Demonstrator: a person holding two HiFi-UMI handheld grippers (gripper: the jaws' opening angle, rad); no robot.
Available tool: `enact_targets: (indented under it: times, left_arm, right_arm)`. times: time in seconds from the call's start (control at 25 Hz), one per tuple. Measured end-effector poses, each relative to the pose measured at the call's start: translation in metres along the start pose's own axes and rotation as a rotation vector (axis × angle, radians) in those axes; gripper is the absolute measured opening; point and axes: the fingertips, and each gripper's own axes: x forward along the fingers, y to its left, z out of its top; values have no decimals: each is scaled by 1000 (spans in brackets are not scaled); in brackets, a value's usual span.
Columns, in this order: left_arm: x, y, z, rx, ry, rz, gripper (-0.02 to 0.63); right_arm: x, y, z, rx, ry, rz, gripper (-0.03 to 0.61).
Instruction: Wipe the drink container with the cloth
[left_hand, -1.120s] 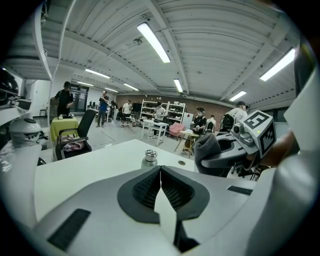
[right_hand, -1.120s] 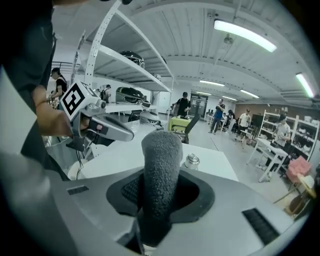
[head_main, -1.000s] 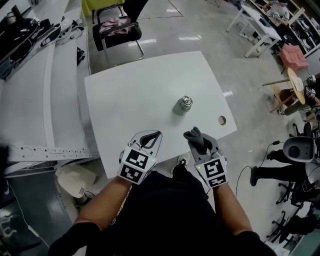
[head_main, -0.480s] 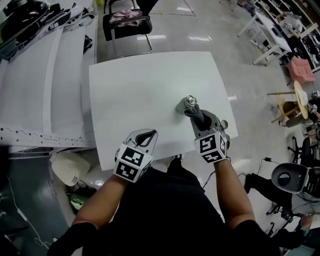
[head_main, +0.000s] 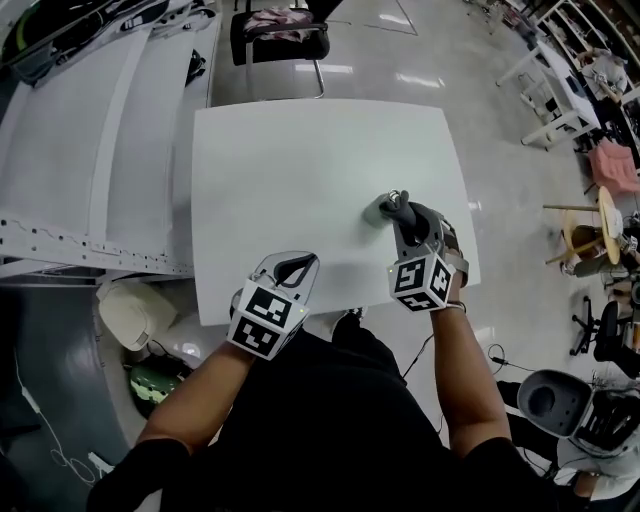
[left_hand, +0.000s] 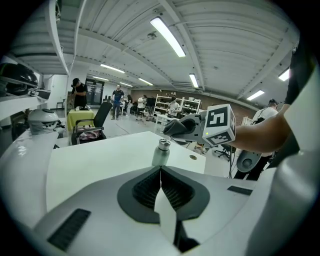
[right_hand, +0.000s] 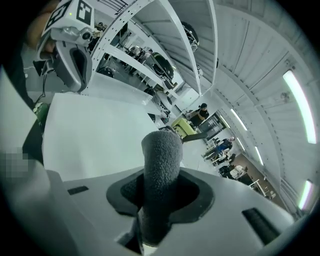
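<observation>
On the white table (head_main: 300, 170) of a busy workshop, the right gripper (head_main: 410, 222) pinches a roll of grey cloth (right_hand: 161, 175) in its jaws, the tip just beside the cap of the small steel drink container (left_hand: 161, 152), which stands near the table's right edge. The left gripper (head_main: 293, 272), jaws pressed together on nothing, hovers at the near edge. I judge light downward strokes best, since a sideways push could tip the unheld container.

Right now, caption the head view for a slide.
Right gripper holds dark grey cloth beside grey metal bottle on white table; left gripper shut.
</observation>
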Motion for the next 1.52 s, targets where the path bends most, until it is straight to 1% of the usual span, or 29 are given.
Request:
enact_targets:
  times: [0.36,0.96,1.28,1.52]
  left_arm:
    - [-2,0,0,-1,-6,-4,17]
    - [1,-2,-2,-5,10,-6,17]
    - [1,0,-3,-27,3,11,17]
    - [-3,7,-11,-41,6,23,17]
  right_arm:
    - [4,23,-7,-24,11,-17,118]
    - [30,57,-25,-20,61,50,118]
    - [42,76,-38,-35,89,91,118]
    - [49,86,-37,-11,125,124,118]
